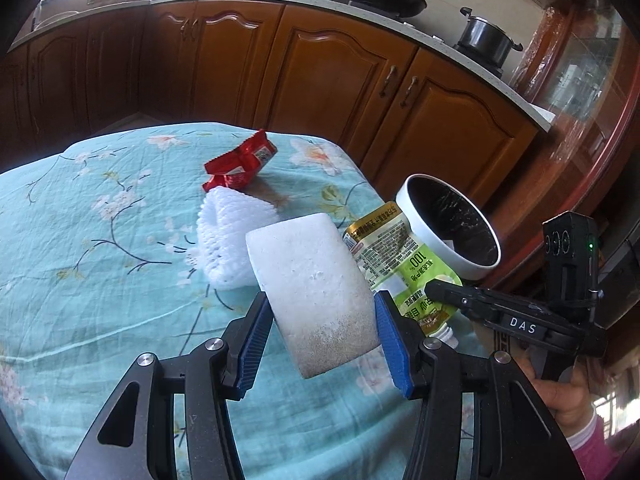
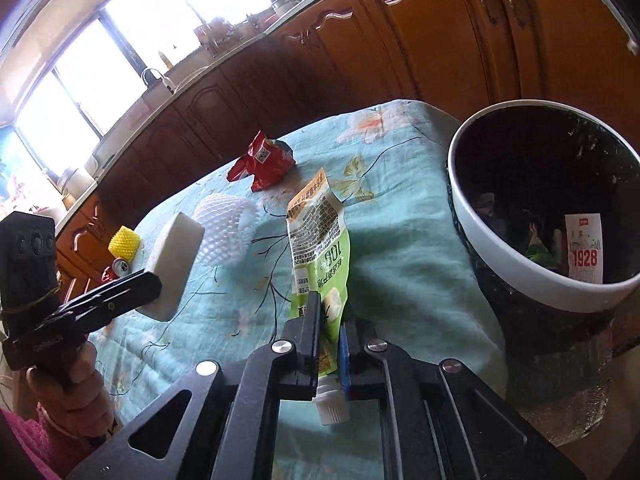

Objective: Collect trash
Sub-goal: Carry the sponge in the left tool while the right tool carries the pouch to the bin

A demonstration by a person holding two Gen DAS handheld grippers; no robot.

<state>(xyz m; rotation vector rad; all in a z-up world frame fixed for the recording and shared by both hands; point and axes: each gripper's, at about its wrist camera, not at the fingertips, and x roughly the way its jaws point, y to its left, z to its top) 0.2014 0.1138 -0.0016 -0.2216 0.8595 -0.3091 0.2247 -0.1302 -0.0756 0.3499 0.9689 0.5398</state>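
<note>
lengthwise, pouch spout toward gripper

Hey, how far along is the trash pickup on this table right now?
Partly done. The bin beside the table already holds some scraps. In hand: the left tongs grip a white foam block, and the right tongs are shut on a green drink pouch. Left on the tablecloth: a red wrapper, white foam netting, a yellow net sleeve and a small can.
</note>
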